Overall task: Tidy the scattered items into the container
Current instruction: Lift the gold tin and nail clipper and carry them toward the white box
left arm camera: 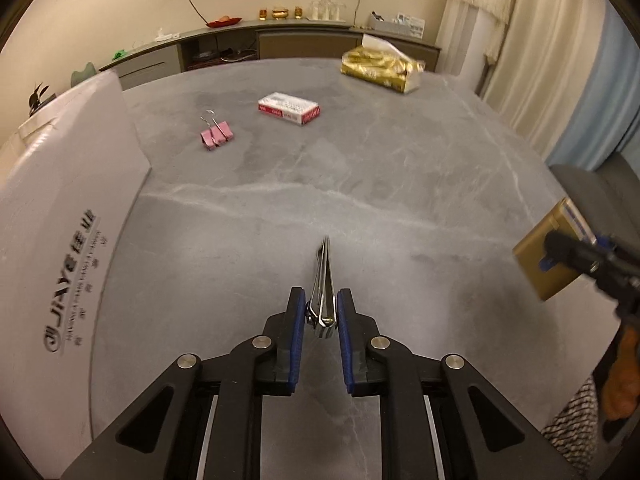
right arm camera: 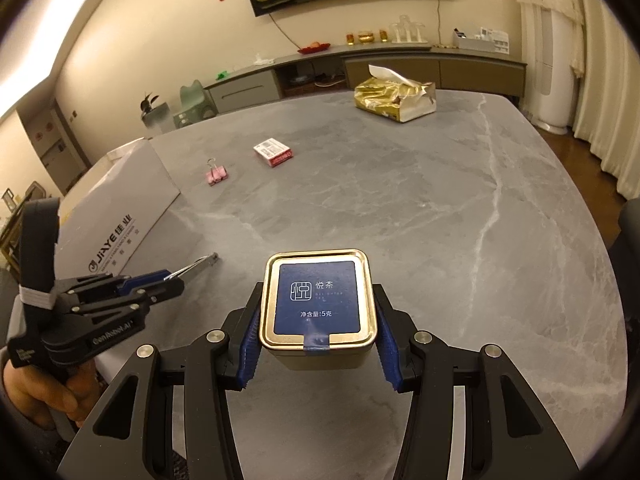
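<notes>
Grey marble table (right arm camera: 440, 208) under both grippers, and both are loaded: the left gripper (left arm camera: 322, 312) has its blue pads pinched on a metal nail clipper (left arm camera: 323, 280), tip pointing forward above the tabletop. The right gripper (right arm camera: 318, 334) clamps a gold tea tin (right arm camera: 318, 300) by its sides, blue label up, held off the surface. The white box (left arm camera: 60, 208) sits at the left edge; beyond it on the table lie a pink binder clip (left arm camera: 215, 133) and a red-and-white pack (left arm camera: 289, 109), near each other, with a gold tissue pack (left arm camera: 382, 65) far back.
</notes>
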Demonstrator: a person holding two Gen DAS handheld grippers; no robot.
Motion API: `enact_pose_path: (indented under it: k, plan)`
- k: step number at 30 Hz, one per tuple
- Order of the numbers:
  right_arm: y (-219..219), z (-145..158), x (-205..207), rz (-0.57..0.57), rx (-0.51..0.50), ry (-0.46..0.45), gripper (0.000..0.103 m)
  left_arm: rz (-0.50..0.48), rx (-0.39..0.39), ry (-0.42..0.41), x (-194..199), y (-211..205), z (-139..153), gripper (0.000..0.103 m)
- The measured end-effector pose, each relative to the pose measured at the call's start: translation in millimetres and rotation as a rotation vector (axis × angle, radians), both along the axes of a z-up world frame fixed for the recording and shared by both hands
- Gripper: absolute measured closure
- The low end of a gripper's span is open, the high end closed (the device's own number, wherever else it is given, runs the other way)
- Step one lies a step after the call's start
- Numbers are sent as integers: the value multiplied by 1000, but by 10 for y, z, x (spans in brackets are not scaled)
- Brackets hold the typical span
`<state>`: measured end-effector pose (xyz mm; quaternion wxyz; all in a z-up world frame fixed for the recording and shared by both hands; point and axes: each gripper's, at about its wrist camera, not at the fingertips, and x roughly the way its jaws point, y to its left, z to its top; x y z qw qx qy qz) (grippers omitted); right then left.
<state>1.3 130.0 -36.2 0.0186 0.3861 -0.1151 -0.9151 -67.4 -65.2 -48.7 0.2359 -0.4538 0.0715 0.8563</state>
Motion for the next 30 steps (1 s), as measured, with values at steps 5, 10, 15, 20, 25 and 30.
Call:
enact_pose_path:
  k: [5, 10, 15, 20, 25, 30]
  plan:
    - [-71, 27, 36, 17, -6, 4, 51, 8, -16, -18, 9, -27, -48, 87]
    - [-135, 11, 89, 33, -4, -2, 51, 17, -85, -48, -82, 47, -219, 84]
    - [-123, -34, 85, 32, -11, -19, 51, -51, -118, -44, -191, 191, -259, 83]
    - [-110, -10, 85, 37, -10, -7, 51, -87, -142, -27, -140, 238, -202, 91]
    - [-125, 21, 83, 45, -16, 4, 51, -56, -79, -3, -92, 117, 60, 103]
    - [-202, 66, 87, 62, -16, 14, 51, -48, -61, 19, -72, 60, 221, 103]
